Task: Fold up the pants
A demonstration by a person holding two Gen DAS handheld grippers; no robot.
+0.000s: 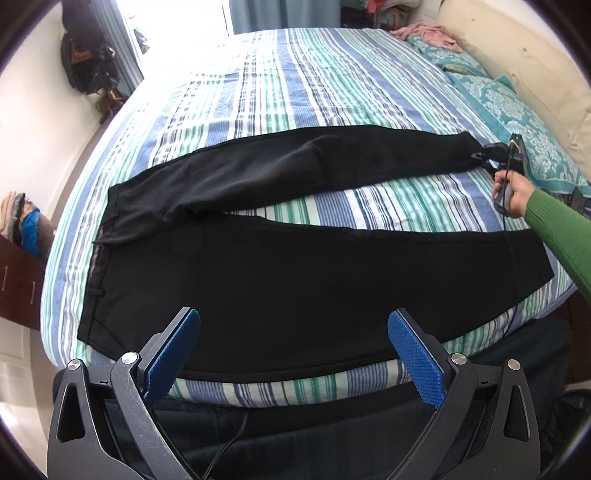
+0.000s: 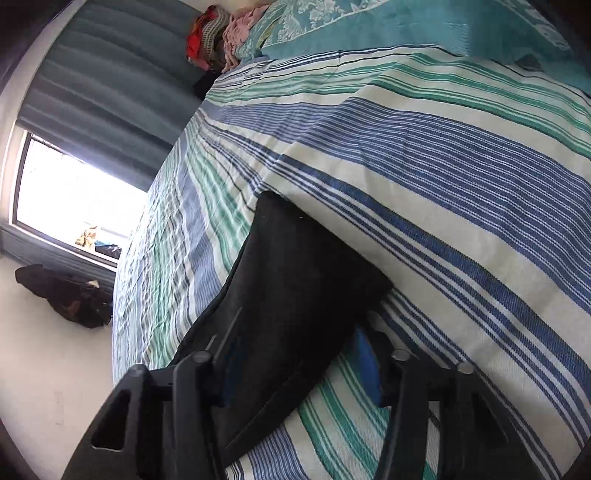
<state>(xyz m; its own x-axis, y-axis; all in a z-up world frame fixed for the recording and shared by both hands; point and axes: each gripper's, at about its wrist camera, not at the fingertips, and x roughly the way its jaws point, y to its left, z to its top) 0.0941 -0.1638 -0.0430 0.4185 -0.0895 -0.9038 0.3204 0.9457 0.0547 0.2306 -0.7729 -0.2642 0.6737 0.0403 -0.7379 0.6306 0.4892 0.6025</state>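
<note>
Black pants (image 1: 295, 280) lie spread flat on the striped bed (image 1: 280, 85), waistband at the left, the two legs running right. My left gripper (image 1: 293, 336) hovers open above the near leg at the bed's front edge, holding nothing. My right gripper (image 1: 480, 157) is at the hem of the far leg, held by a hand in a green sleeve. In the right wrist view the far leg's hem (image 2: 295, 280) lies between the blue pads (image 2: 364, 354) of my right gripper (image 2: 295, 362), jaws wide apart around the cloth.
Teal patterned pillows (image 1: 509, 107) and a pink garment (image 1: 432, 33) lie at the bed's right end. A dark bag (image 1: 88, 62) hangs by the window at the left. A stack of clothes (image 1: 22, 221) sits on a dresser at the far left.
</note>
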